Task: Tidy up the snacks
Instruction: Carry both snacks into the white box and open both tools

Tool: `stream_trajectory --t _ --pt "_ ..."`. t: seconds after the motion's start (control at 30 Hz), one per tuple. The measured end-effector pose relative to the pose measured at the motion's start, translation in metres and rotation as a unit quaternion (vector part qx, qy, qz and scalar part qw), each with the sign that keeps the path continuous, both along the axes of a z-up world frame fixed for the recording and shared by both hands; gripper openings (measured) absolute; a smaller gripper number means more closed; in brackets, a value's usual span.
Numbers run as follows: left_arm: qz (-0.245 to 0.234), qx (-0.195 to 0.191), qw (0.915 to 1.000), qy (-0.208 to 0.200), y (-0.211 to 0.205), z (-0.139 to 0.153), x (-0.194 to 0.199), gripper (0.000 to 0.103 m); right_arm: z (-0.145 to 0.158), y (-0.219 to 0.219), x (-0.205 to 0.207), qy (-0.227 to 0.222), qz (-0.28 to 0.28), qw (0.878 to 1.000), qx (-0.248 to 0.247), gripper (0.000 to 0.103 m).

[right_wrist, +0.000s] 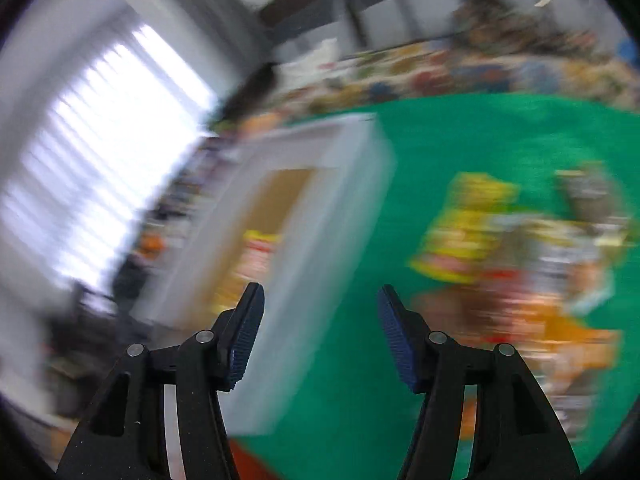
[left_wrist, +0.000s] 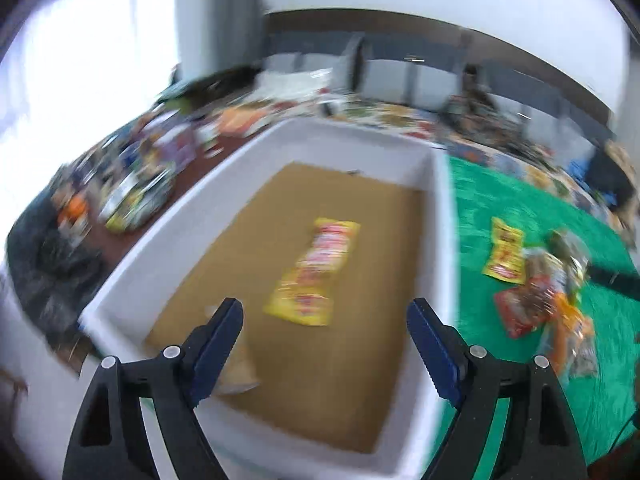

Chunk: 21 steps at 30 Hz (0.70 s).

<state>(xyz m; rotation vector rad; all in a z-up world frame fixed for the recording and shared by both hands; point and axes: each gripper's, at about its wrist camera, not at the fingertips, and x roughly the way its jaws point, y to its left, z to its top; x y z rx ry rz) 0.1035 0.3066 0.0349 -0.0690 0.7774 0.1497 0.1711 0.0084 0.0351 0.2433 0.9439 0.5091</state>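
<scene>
Yellow snack packets (left_wrist: pixel 316 270) lie end to end on the brown cardboard floor of the white box (left_wrist: pixel 440 216), clear in the left wrist view. In the right wrist view that box (right_wrist: pixel 344 184) is a smeared white block with only a yellow streak (right_wrist: pixel 256 256) inside. Beside the box, on the green cloth (left_wrist: pixel 500 184) covering the surface, sits a loose pile of snacks (left_wrist: pixel 548 280): a yellow packet (left_wrist: pixel 506 256), a red one (left_wrist: pixel 520 308), orange ones near it. The right wrist view shows the same pile (right_wrist: pixel 520 264) closer but too blurred to sort. The left tool (left_wrist: pixel 326 344) hangs over the box, jaws spread wide, nothing between them. The right tool (right_wrist: pixel 320 332) hovers over the green cloth (right_wrist: pixel 460 140), jaws also apart and empty. A cluttered row of packets (left_wrist: pixel 132 184) lines the surface beyond the box.
</scene>
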Motion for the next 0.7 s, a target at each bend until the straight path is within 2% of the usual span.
stream_trajectory --t 0.07,0.1,0.13,0.23,0.37,0.5,0.7 --pt "-0.032 0.025 0.9992 -0.002 -0.023 -0.009 0.014 0.084 -0.031 -0.043 -0.01 -0.007 -0.033 0.996 -0.082 0.063" --pt "-0.043 0.04 0.9983 0.007 -0.034 -0.016 0.024 0.084 -0.04 -0.06 -0.013 -0.007 -0.045 0.993 -0.108 0.063" --pt "-0.049 0.054 0.9972 0.02 -0.043 -0.024 0.032 0.084 -0.056 -0.086 -0.019 -0.008 -0.064 0.988 -0.142 0.063" --pt "-0.054 0.072 0.9932 0.075 -0.063 -0.049 0.046 0.083 -0.083 -0.149 -0.035 -0.009 -0.115 0.974 -0.197 0.063" --pt "-0.06 0.11 0.9892 0.078 -0.086 -0.051 0.041 0.083 -0.098 -0.2 -0.045 -0.015 -0.161 0.964 -0.213 0.063" --pt "-0.06 0.09 0.9906 0.083 -0.098 -0.051 0.034 0.083 -0.111 -0.214 -0.049 -0.015 -0.177 0.959 -0.22 0.061" --pt "-0.091 0.139 0.9814 0.096 -0.119 -0.058 0.027 0.083 -0.121 -0.236 -0.062 -0.027 -0.205 0.956 -0.207 0.061"
